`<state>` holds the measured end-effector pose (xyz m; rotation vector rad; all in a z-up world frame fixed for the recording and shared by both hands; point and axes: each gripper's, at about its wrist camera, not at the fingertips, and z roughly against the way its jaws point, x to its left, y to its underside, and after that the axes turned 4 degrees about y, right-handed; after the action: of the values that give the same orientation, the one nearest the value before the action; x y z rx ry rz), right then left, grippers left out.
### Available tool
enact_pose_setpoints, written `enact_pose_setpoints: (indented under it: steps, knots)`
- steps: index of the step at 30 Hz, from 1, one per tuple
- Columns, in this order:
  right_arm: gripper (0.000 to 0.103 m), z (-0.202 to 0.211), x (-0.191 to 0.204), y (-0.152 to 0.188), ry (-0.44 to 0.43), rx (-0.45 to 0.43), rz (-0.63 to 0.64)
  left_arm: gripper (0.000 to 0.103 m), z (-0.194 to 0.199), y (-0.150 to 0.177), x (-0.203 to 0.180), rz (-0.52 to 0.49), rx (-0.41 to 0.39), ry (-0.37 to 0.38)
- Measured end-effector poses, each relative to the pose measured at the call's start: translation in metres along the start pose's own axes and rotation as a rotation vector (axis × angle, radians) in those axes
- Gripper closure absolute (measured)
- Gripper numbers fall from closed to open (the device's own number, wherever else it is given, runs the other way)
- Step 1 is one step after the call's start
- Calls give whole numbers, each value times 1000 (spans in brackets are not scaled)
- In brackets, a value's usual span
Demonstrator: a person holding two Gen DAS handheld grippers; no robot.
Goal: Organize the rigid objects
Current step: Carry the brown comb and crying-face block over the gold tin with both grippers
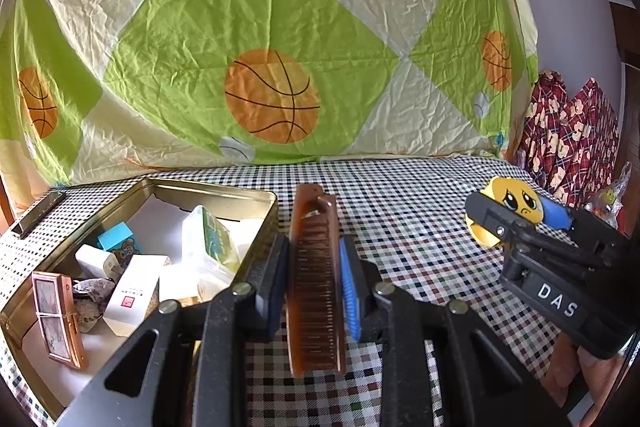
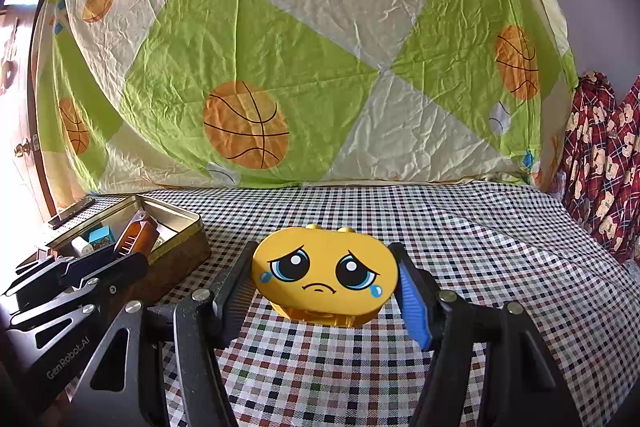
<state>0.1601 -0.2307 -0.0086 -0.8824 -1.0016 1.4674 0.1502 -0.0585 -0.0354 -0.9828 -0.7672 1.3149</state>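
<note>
I have both claws loaded and neither load is stowed, so I judge the job to be well underway but not finished. My left gripper [image 1: 314, 291] is clenched on a brown comb [image 1: 316, 279], which stands edge-up between the pads and sticks out past the fingertips, held above the checked tablecloth [image 1: 420, 227] just to the right of the open gold tin [image 1: 224, 191]. That tin already carries a fair haul: a small blue box [image 1: 119, 245], a white carton with a red mark [image 1: 134, 293], a pale packet with green print [image 1: 208, 239], a copper-framed compact [image 1: 58, 319] leaning against its near wall, and some white paper underneath. From the right wrist view, my right gripper [image 2: 324, 287] grasps the yellow sad-face case [image 2: 325, 273] by its two sides, with the face turned towards the camera; it is near the middle of the cloth, well apart from the tin, and I cannot tell for certain whether its base is lifted clear. What I reckon remains is to carry the comb over the tin's rim and let it go, then bring the yellow case across. A flat dark item [image 1: 38, 213] lies on the cloth just beyond the tin's far left corner; I cannot tell what it is or whether it belongs inside.
</note>
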Motion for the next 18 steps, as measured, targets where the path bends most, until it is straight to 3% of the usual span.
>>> enact_pose_setpoints:
  steps: [7, 18]
  knots:
    - [37, 16, 4, 3, 2, -68, 21, 79, 8, 2, 0, -7, -28, -10]
    - [37, 20, 2, 3, -45, -79, 9, 79, 22, 5, 1, -17, -73, -24]
